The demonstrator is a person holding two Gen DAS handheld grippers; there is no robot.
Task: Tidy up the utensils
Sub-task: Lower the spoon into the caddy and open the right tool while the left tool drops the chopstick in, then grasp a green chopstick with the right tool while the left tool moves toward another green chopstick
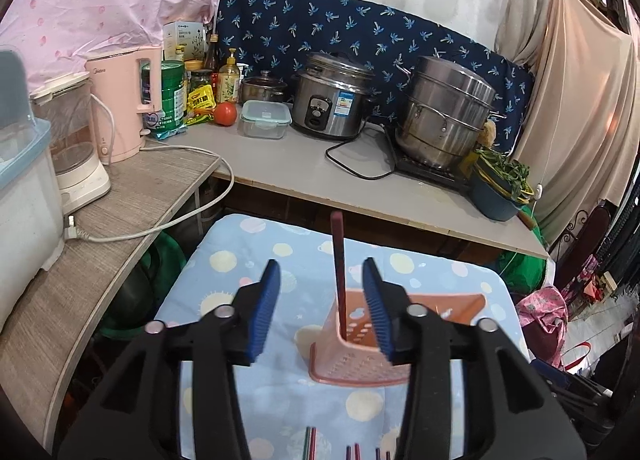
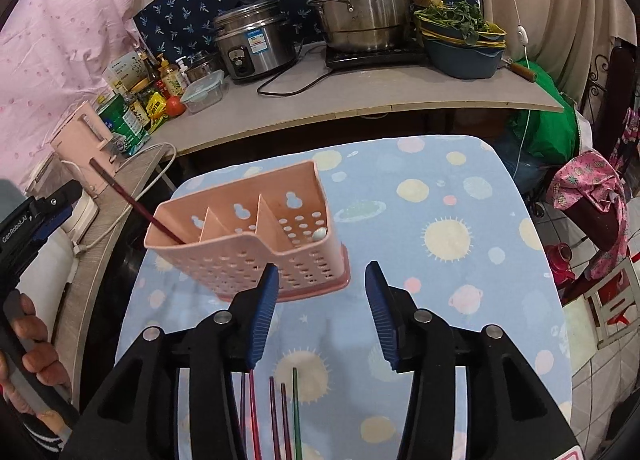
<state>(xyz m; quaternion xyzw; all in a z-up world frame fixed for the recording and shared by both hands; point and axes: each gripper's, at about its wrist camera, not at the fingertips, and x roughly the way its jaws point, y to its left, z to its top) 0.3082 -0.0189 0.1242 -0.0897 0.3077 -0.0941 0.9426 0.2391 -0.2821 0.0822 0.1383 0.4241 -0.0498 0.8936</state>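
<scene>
Both my claws, left (image 1: pixel 322 300) and right (image 2: pixel 322 310), gape empty; one chopstick (image 2: pixel 136 206) leans in the caddy's (image 2: pixel 240 220) left slot, spares (image 2: pixel 280 412) lie before the caddy for sorting.

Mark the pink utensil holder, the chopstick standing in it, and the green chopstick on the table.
pink utensil holder (image 2: pixel 256 256), right wrist view, perforated front wall.
standing chopstick (image 2: pixel 132 200), right wrist view, mid-shaft above the rim.
green chopstick (image 2: pixel 296 412), right wrist view, mid-shaft on the tablecloth.

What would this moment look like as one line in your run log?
stage: sorting chopsticks | pink holder: one dark-red chopstick inside | left claw: open, empty | right claw: open, empty | loose chopsticks: on cloth
</scene>
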